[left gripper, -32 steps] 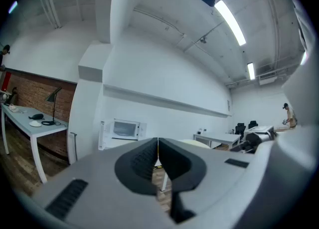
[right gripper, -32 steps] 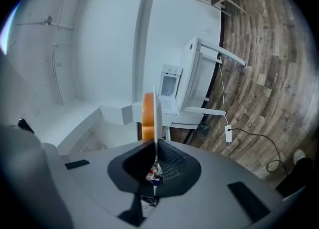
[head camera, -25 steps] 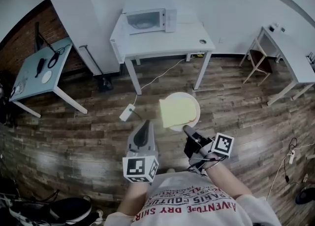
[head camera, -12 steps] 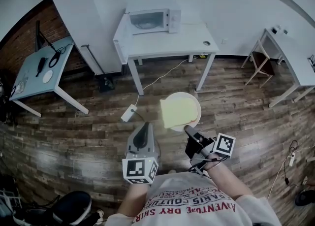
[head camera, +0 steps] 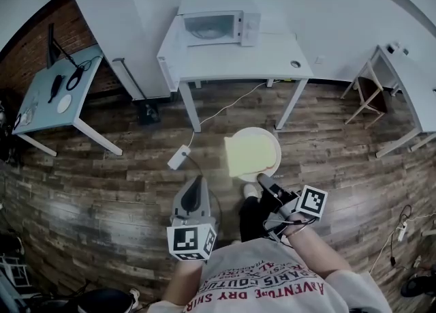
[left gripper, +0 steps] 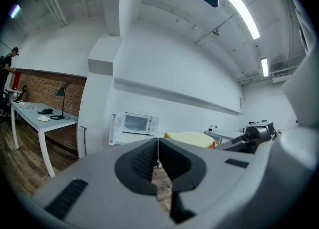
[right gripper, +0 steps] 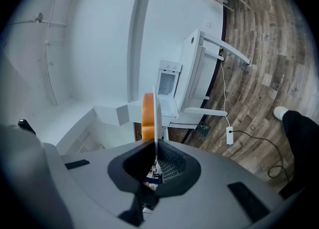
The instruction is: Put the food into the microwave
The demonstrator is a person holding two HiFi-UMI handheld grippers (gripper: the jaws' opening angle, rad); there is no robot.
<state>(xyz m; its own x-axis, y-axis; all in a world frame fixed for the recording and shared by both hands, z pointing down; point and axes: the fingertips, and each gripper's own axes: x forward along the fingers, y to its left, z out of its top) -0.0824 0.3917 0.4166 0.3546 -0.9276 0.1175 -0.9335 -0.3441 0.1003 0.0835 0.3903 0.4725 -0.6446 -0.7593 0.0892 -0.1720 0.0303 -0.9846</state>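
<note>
One white table (head camera: 272, 56) w/ microwave (head camera: 218, 26), wood-plank floor (head camera: 102, 182), brick wall (head camera: 27, 52).

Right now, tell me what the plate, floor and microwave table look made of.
Plate: white, smooth, thin rim; likely ceramic or melamine.
Floor: brown planks with grain; wood or wood-look laminate.
Table: flat matte white top, slim legs; probably laminate on metal.
</note>
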